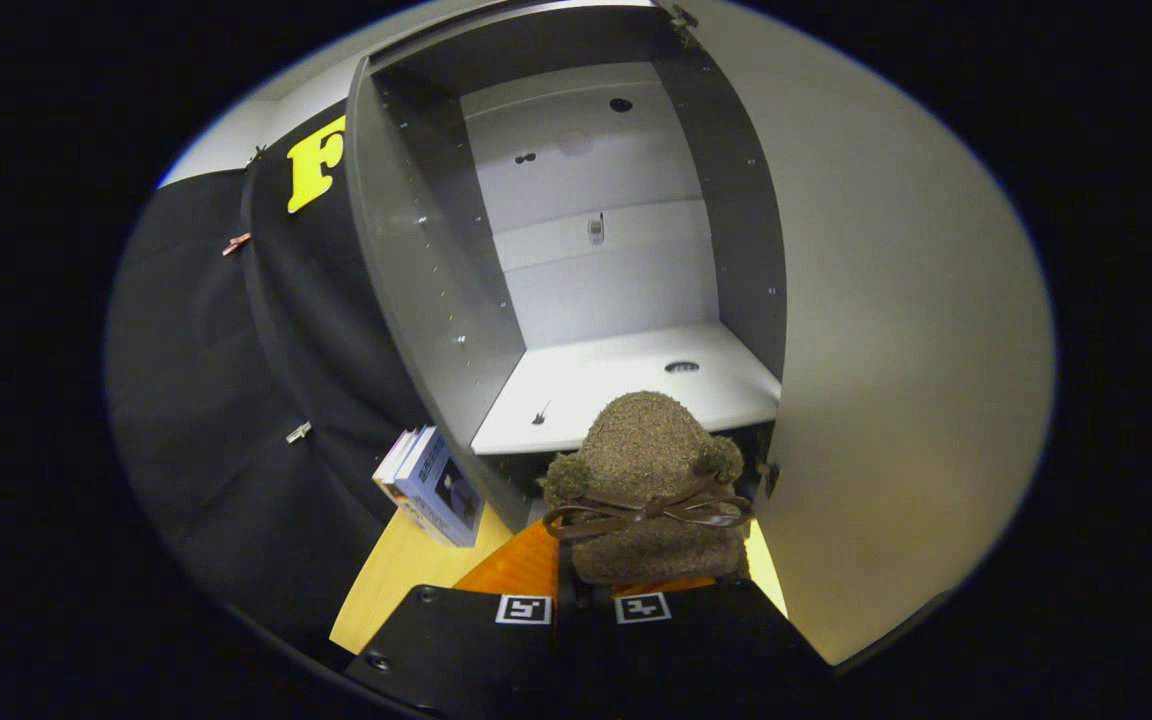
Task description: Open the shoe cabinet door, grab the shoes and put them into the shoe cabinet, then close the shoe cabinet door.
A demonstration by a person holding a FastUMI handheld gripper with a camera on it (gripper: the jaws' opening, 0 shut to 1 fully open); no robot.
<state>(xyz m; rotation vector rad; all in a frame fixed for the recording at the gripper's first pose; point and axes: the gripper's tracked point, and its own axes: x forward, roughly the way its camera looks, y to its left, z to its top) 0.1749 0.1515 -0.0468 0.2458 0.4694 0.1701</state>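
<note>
A fuzzy brown shoe (pixel 648 480) with a dark brown ribbon bow sits between my fingers, toe pointing at the cabinet. My gripper (pixel 584 590) is shut on the shoe near its heel, and the shoe covers the fingertips. The shoe cabinet (pixel 416 270) stands just ahead with its door (pixel 896 330) swung wide to the right. Its pale lower shelf (pixel 626 385) lies just beyond the shoe's toe, slightly above it. The inside holds only small holes and fittings.
A small stack of books (pixel 433 485) leans against the cabinet's left side on the wooden tabletop (pixel 406 575). An orange mat (pixel 521 565) lies under the shoe. Black cloth hangs to the left of the cabinet.
</note>
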